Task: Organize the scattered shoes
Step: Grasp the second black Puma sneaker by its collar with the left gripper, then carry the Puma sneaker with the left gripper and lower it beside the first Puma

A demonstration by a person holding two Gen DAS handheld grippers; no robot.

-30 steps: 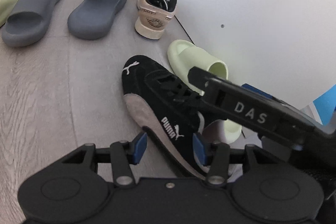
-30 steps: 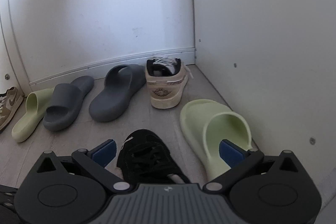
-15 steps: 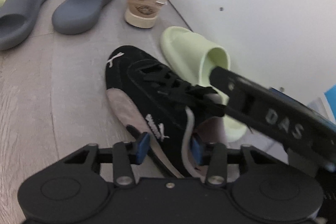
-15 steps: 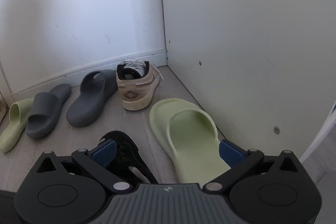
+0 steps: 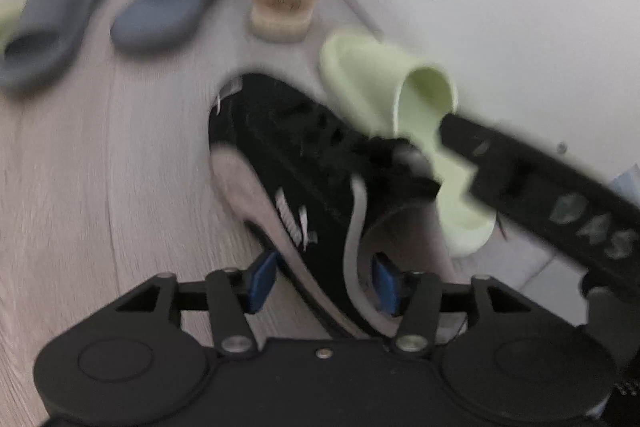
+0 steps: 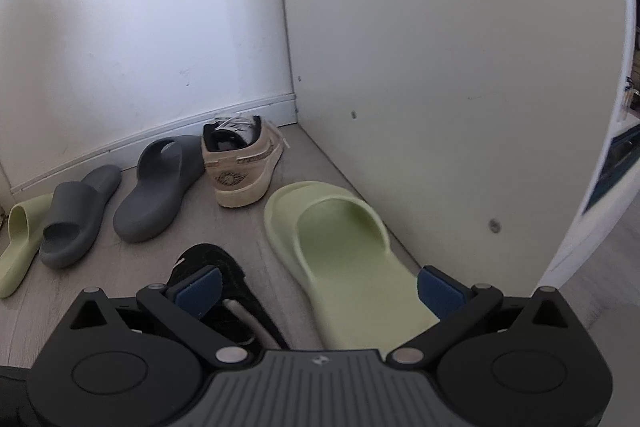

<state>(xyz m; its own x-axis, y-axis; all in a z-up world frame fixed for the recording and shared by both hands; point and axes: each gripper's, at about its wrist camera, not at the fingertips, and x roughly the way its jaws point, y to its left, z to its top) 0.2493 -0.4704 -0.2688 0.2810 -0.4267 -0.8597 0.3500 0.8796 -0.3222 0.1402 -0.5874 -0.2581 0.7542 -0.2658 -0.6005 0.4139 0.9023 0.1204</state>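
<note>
A black Puma sneaker (image 5: 288,163) lies on the wood floor, tilted onto its side. My left gripper (image 5: 322,281) straddles its heel-side wall, one blue pad outside by the sole and the other inside the collar. Its jaws are opening and the pads no longer press on the wall. Beside the sneaker, along the white panel, lies a light green slide (image 6: 344,251). My right gripper (image 6: 318,289) stands wide open over the slide's heel, with its fingers on either side and not touching. One right finger (image 5: 560,199) crosses the left wrist view. The sneaker's toe (image 6: 208,259) shows by the right gripper's left pad.
By the back wall stand two dark grey slides (image 6: 160,187) (image 6: 76,215), a beige sneaker (image 6: 240,163) and a second green slide (image 6: 20,239). A white panel (image 6: 440,67) closes the right side and meets the wall in a corner.
The left gripper came down closer on the black sneaker's heel, narrowed on its side wall, then widened again. The right gripper swung right, so the green slide now lies between its fingers.
</note>
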